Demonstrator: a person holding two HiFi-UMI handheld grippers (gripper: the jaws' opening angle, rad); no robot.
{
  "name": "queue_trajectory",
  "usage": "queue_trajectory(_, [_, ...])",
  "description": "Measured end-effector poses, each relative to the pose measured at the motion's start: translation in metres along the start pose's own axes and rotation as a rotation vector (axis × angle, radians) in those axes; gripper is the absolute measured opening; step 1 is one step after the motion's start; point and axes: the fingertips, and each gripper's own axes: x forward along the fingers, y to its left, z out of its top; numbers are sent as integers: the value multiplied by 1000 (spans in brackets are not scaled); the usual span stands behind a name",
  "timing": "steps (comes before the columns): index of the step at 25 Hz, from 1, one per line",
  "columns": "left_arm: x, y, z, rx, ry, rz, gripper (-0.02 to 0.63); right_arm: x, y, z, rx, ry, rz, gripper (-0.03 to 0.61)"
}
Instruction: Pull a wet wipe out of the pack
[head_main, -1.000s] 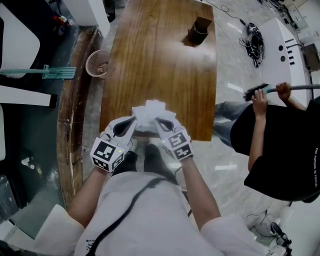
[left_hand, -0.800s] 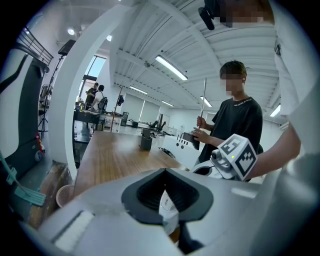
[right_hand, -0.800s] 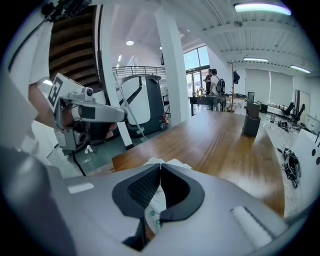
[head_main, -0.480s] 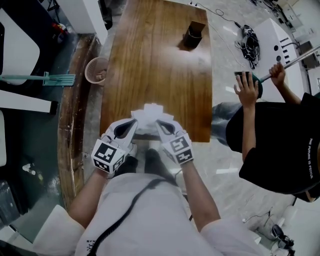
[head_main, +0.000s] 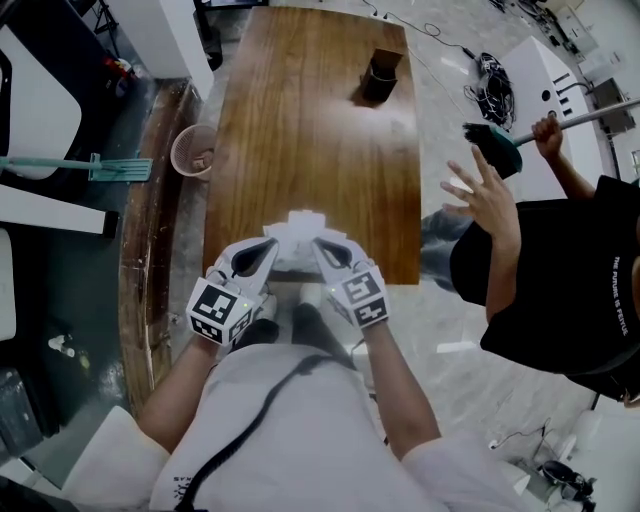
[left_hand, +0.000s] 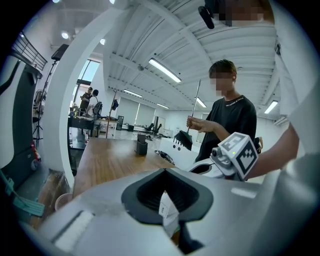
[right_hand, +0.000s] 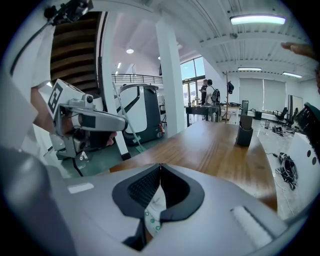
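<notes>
L gripper (head_main: 272, 246) & R gripper (head_main: 318, 244) are both clamped on the white pack (head_main: 298, 230), which sits at the near edge of the wooden table (head_main: 310, 120), btwn the two. L jaws pinch a printed white tab (left_hand: 167, 210); R jaws pinch green-dotted film (right_hand: 154, 212). Can't tell if either bit is a wipe or just wrapper. Risks, as judged: if both hold only wrapper, pulling apart prob. tears the film or lifts the whole pack w/ nothing coming out. Thin pinches may slip free. Pack is so near the edge that a jerk could drop it to the floor. Bystander (head_main: 560, 280) is close on the R, so a wide pull could bump them.
</notes>
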Motion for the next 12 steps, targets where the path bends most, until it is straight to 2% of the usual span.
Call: queue_trajectory(12, [2, -1, 16, 37, -16, -22, 6, -9, 1, 17, -2, -65, -32, 12])
